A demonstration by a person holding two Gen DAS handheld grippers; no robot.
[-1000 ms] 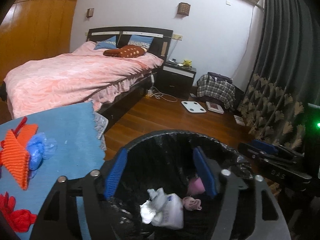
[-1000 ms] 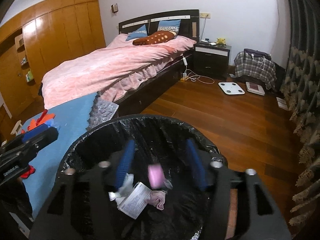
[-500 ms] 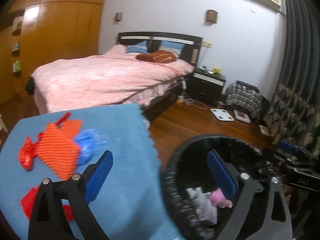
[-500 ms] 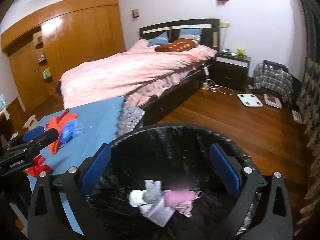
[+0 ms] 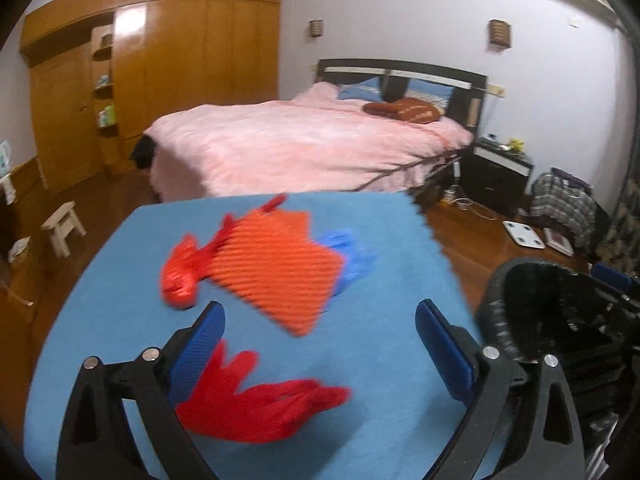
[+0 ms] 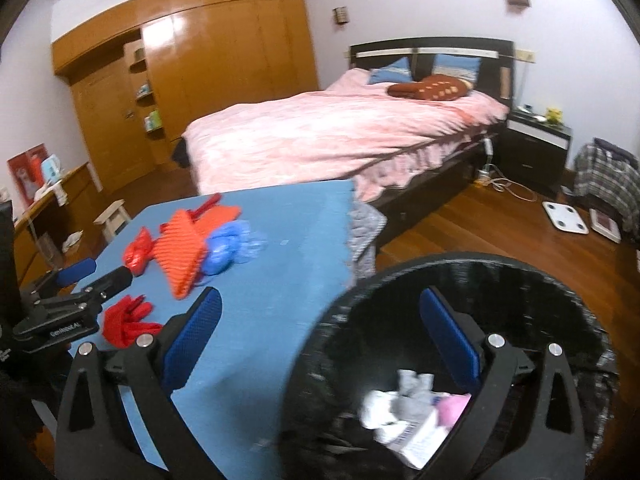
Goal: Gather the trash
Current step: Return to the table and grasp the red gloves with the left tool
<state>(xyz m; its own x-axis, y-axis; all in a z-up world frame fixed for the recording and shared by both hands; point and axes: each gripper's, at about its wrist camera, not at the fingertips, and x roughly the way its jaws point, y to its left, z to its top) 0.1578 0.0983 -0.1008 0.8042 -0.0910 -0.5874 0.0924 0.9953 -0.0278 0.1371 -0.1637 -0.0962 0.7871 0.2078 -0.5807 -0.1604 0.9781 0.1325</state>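
My left gripper (image 5: 320, 344) is open and empty above the blue table (image 5: 384, 240). Under it lies a red crumpled piece (image 5: 256, 408). Beyond it lie an orange ribbed piece (image 5: 276, 268), a red wad (image 5: 180, 276) and a blue plastic wad (image 5: 352, 252). The black-lined trash bin (image 5: 532, 304) stands at the table's right. My right gripper (image 6: 320, 340) is open and empty, straddling the bin's rim (image 6: 460, 264) and the table edge. White and pink trash (image 6: 412, 412) lies inside the bin. The left gripper also shows in the right wrist view (image 6: 84, 280).
A bed with a pink cover (image 5: 304, 148) stands behind the table. A wooden wardrobe (image 5: 160, 72) fills the left wall. A small stool (image 5: 64, 228) stands on the wooden floor at left. A nightstand (image 5: 496, 172) and a white scale (image 5: 524, 234) are at right.
Both grippers have swung left from over the bin toward the table. The pink item my right gripper let fall now lies in the bin. Both stand wide open.
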